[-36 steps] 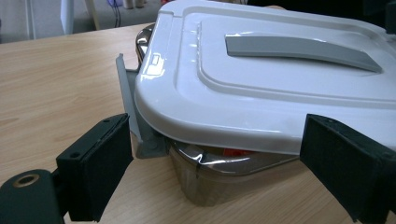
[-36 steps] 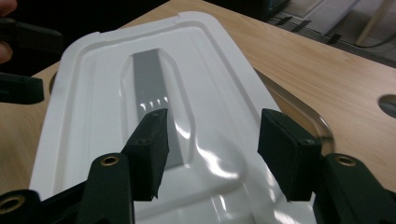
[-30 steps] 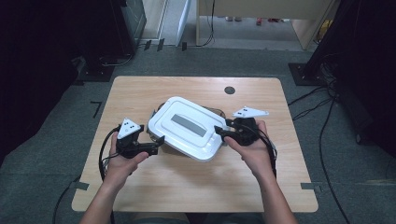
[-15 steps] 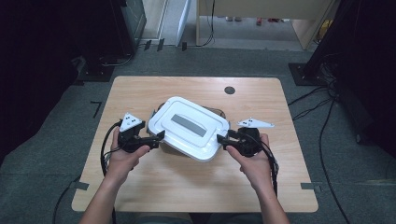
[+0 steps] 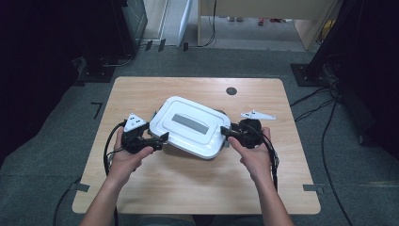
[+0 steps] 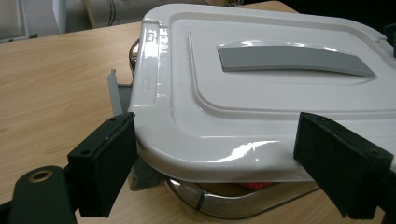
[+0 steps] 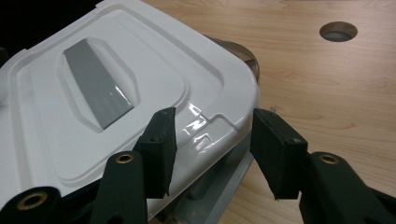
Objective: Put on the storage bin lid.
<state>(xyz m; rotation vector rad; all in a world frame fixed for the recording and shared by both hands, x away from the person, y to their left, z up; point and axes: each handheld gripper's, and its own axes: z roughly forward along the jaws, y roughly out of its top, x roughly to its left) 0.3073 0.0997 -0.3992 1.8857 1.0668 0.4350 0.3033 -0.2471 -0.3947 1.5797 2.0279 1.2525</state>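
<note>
white lid (image 5: 194,126) between left claw (image 5: 163,138), right claw (image 5: 225,132)

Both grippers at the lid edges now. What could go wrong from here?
1. The lid sits askew on the metal container, so it may tip or slide if one side is lifted first.
2. The left gripper and right gripper stand open at glossy rims; a shallow bite could slip off.
3. The container looks unheld and may drag across the table.
</note>
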